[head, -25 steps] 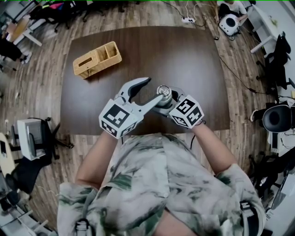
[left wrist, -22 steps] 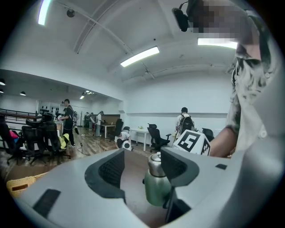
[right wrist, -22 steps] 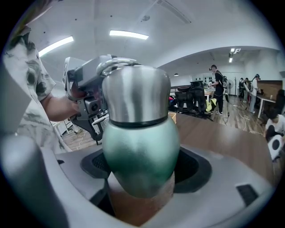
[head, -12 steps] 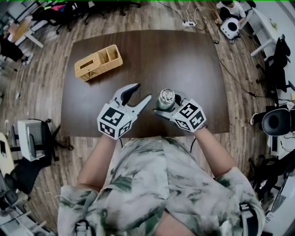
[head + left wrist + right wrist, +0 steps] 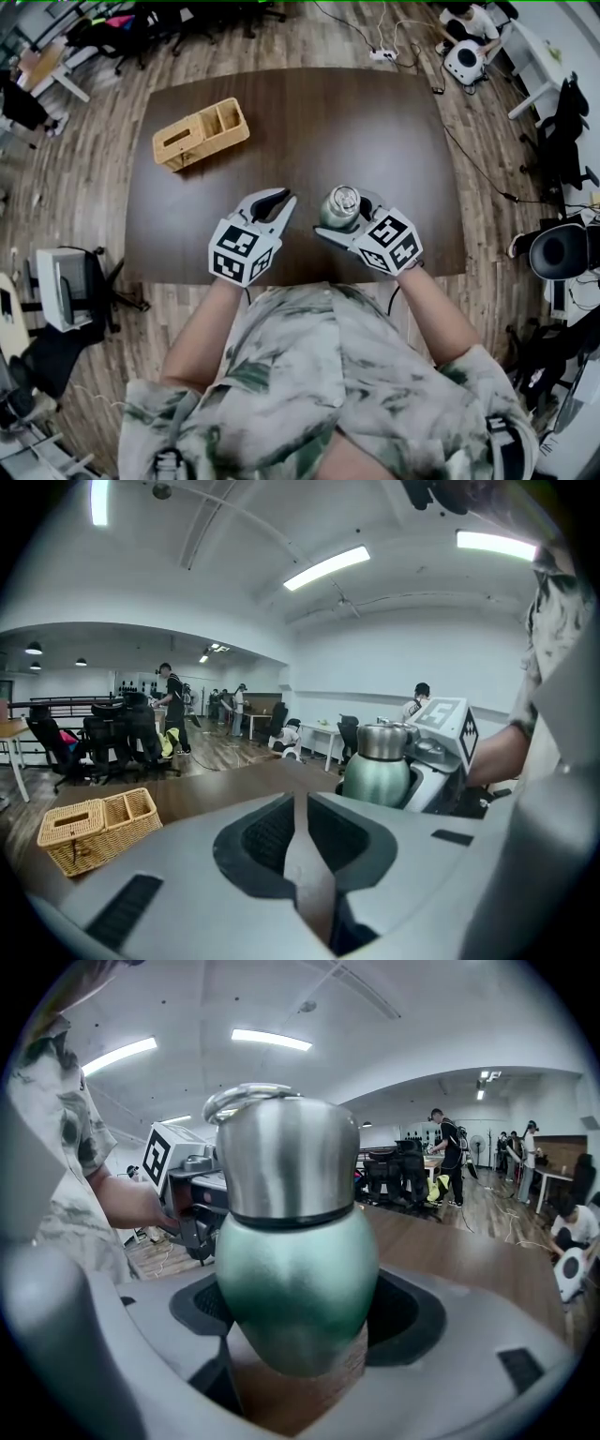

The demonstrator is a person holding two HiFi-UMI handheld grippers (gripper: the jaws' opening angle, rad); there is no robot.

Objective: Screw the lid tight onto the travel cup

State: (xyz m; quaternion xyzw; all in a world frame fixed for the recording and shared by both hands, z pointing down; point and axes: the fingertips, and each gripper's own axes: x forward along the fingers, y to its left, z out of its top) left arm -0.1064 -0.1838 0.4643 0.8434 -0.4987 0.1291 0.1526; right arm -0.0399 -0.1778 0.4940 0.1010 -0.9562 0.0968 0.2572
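Note:
The travel cup [image 5: 336,212], with a green body and a steel lid [image 5: 341,197], stands upright on the dark table [image 5: 375,122]. My right gripper [image 5: 345,212] is shut on the cup's body [image 5: 295,1269], and the lid [image 5: 286,1157] rises above its jaws. My left gripper [image 5: 281,199] hovers to the left of the cup, apart from it. Its jaws have just been closing, and the tips now meet with nothing between them [image 5: 300,803]. From the left gripper view the cup [image 5: 380,766] shows ahead to the right.
A wicker basket [image 5: 200,133] with two compartments sits at the table's far left, also seen as the basket [image 5: 94,827] low at the left in the left gripper view. Office chairs, desks and people stand around the room beyond the table.
The left gripper has drawn back from the lid, moving left and down, and its wide-open jaws have closed. The right gripper and the cup have kept still.

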